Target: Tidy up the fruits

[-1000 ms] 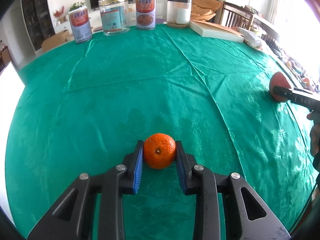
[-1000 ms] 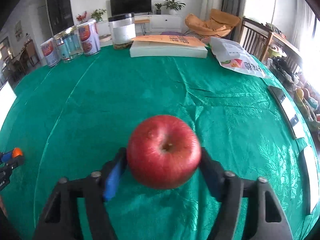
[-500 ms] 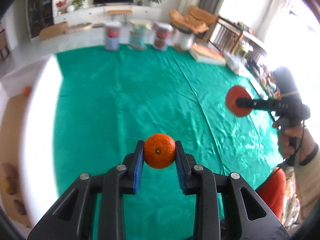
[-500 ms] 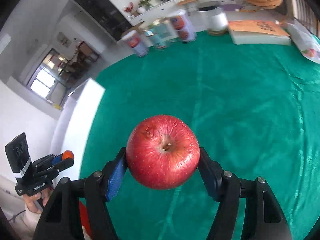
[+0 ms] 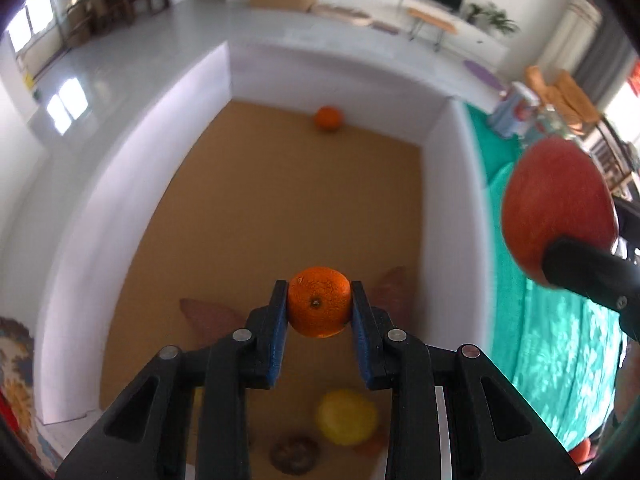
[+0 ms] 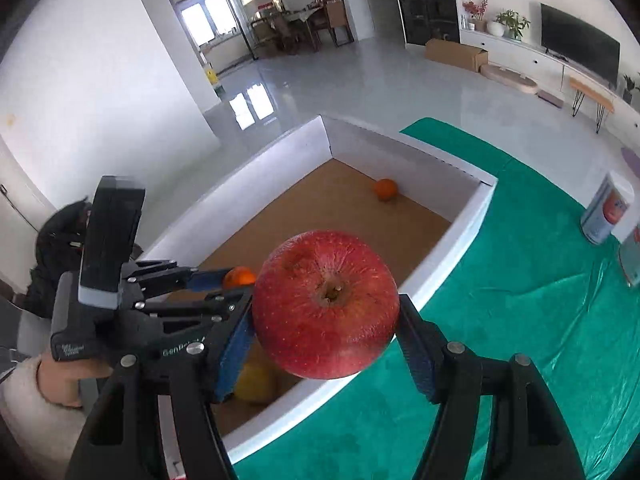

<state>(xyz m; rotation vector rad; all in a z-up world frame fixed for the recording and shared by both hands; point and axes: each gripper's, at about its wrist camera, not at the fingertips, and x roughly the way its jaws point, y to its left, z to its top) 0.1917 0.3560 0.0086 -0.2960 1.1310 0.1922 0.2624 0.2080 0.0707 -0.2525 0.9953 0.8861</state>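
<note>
My left gripper [image 5: 319,307] is shut on a small orange [image 5: 319,306] and holds it above the inside of a white box [image 5: 132,184] with a brown floor. My right gripper [image 6: 326,316] is shut on a red apple [image 6: 326,310] and holds it over the box's near wall [image 6: 452,248]. The apple also shows at the right in the left wrist view [image 5: 558,208]. The left gripper with its orange shows in the right wrist view [image 6: 239,277]. Another orange [image 5: 328,118] lies at the box's far wall, and a yellow fruit [image 5: 346,416] lies under my left gripper.
The box stands at the edge of a table with a green cloth [image 6: 540,320]. Cans [image 6: 606,214] stand on the cloth at the far right. A dark round item [image 5: 294,450] lies on the box floor beside the yellow fruit.
Both grippers have swung left from above the green cloth to the white box, each still holding its fruit. The box interior has come into view.
</note>
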